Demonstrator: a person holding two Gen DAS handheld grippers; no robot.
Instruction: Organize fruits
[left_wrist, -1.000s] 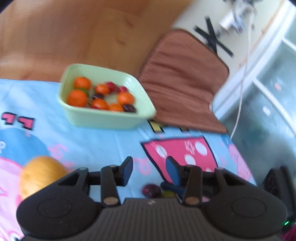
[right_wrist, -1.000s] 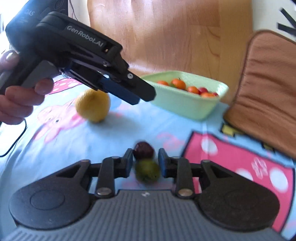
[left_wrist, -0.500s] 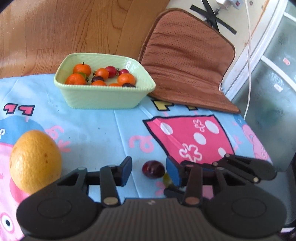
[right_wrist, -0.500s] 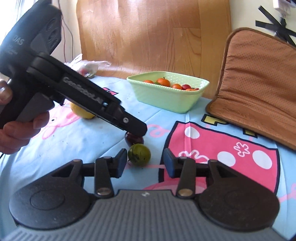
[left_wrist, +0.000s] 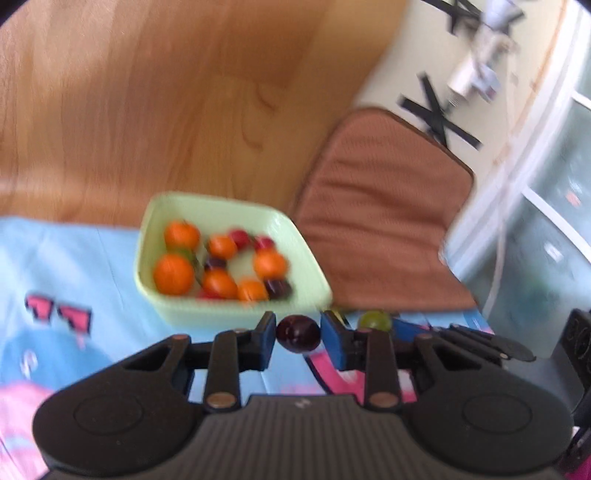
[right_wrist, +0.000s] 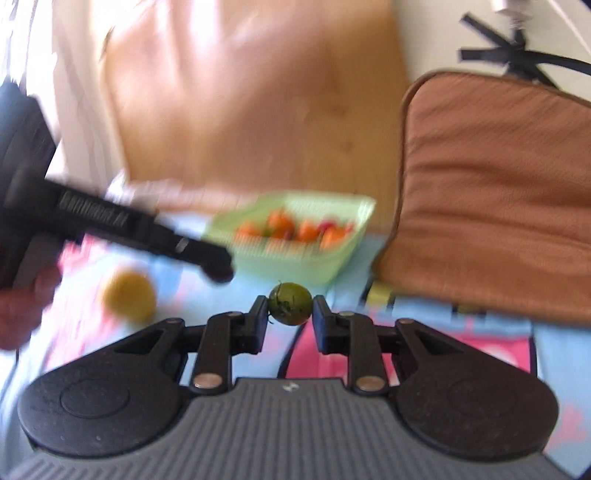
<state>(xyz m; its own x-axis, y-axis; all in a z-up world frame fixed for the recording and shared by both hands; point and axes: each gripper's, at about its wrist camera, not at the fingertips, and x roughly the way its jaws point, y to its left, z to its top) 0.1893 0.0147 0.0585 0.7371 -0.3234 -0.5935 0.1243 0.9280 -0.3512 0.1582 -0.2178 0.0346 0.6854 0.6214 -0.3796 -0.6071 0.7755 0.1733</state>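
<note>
My left gripper (left_wrist: 298, 334) is shut on a dark purple fruit (left_wrist: 298, 334) and holds it above the cloth, just short of the pale green bowl (left_wrist: 236, 317). The bowl holds several orange, red and dark small fruits. My right gripper (right_wrist: 290, 304) is shut on a small green fruit (right_wrist: 290, 303), also lifted, with the bowl (right_wrist: 295, 258) ahead of it. The green fruit also shows in the left wrist view (left_wrist: 376, 320), beside the right gripper's fingers (left_wrist: 480, 341). The left gripper shows in the right wrist view (right_wrist: 122, 236), at the left.
A large yellow-orange fruit (right_wrist: 129, 295) lies on the blue and pink cartoon tablecloth (left_wrist: 74, 266), left of the bowl. A brown cushion (right_wrist: 495, 206) rests at the table's right, against a wooden board (left_wrist: 166, 103). Both views are motion-blurred.
Both grippers closed on their fruits, the left on the purple one and the right on the green one, lifted them off the cloth and moved towards the bowl.
</note>
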